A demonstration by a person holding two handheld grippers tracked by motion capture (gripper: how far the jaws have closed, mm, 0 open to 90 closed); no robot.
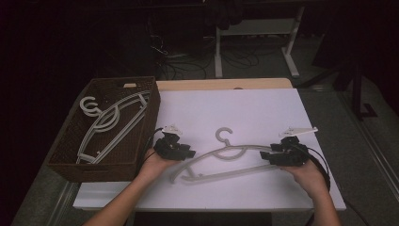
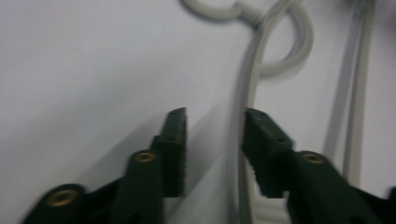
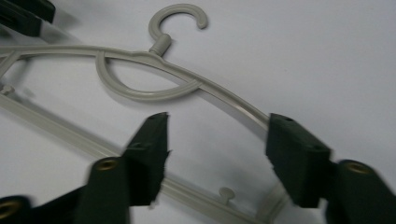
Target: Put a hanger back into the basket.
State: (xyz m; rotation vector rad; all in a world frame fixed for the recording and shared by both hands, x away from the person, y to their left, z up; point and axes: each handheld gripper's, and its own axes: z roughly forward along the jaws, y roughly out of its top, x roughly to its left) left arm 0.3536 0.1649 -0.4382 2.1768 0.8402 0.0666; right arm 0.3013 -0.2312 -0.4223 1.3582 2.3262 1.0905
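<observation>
A pale grey plastic hanger (image 1: 230, 149) lies flat on the white table top (image 1: 235, 108), its hook toward the far side. My left gripper (image 1: 188, 154) is at the hanger's left arm. In the left gripper view that gripper (image 2: 215, 135) is open and the thin arm of the hanger (image 2: 252, 79) runs between the jaws, close to the right one. My right gripper (image 1: 267, 156) is at the hanger's right end. In the right gripper view that gripper (image 3: 224, 140) stands wide open over the hanger (image 3: 140, 55), whose upper arm reaches the right jaw while the lower bar passes beneath.
A brown wicker basket (image 1: 94, 169) stands at the table's left edge and holds other pale hangers (image 1: 113, 120). A strip of wooden table edge (image 1: 226, 84) shows at the back, with desk legs (image 1: 291, 47) and cables on the dark floor beyond.
</observation>
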